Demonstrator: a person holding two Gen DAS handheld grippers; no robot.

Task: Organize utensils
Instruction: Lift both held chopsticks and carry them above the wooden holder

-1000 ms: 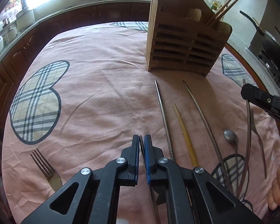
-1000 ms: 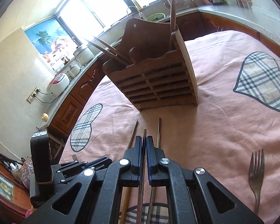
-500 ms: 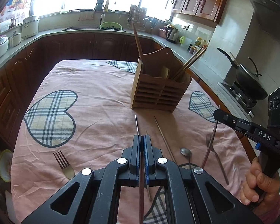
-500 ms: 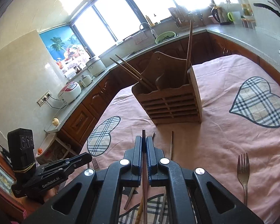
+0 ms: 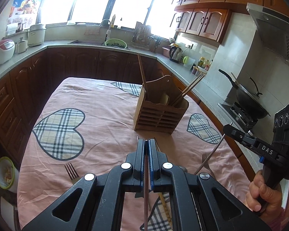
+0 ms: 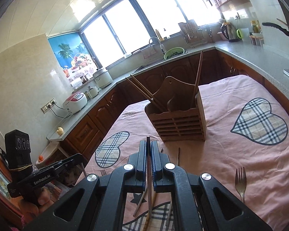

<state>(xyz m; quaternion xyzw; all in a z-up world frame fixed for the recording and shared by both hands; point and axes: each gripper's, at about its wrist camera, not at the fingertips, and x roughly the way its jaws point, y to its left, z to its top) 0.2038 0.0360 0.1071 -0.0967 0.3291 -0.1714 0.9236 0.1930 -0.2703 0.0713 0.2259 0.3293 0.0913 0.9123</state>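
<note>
A kitchen worktop (image 5: pixel 106 115) covered with a pink cloth bearing plaid heart patches carries a slatted brown wooden utensil holder (image 5: pixel 160 115), standing upright near the cloth's middle. Several wooden chopsticks already lean out of its compartments, so it looks like the collecting place for the loose cutlery.

The left hand-held gripper (image 5: pixel 146 144) is clenched on a thin dark reddish chopstick (image 5: pixel 146 196), which runs lengthwise between the pads and hangs below them. The right hand-held gripper (image 6: pixel 149 146) is likewise clenched, on a slim grey metal chopstick (image 6: pixel 149 173) whose tip pokes just past the fingertips. Gripping each stick along the fingers probably keeps it in line with the gripper, so it can be lowered end-first into a slot.

Both hand-held grippers sit raised above the cloth and aimed at the holder, which stands ahead of each and apart from it; neither stick touches it yet. In the left view, the right hand-held gripper appears at the right edge with its metal stick slanting down.

Loose pieces lie on the cloth below: a steel fork (image 6: pixel 240 181) to the right, another fork (image 5: pixel 71 170) to the left, and a few more chopsticks (image 6: pixel 142 202) under the grippers.
</note>
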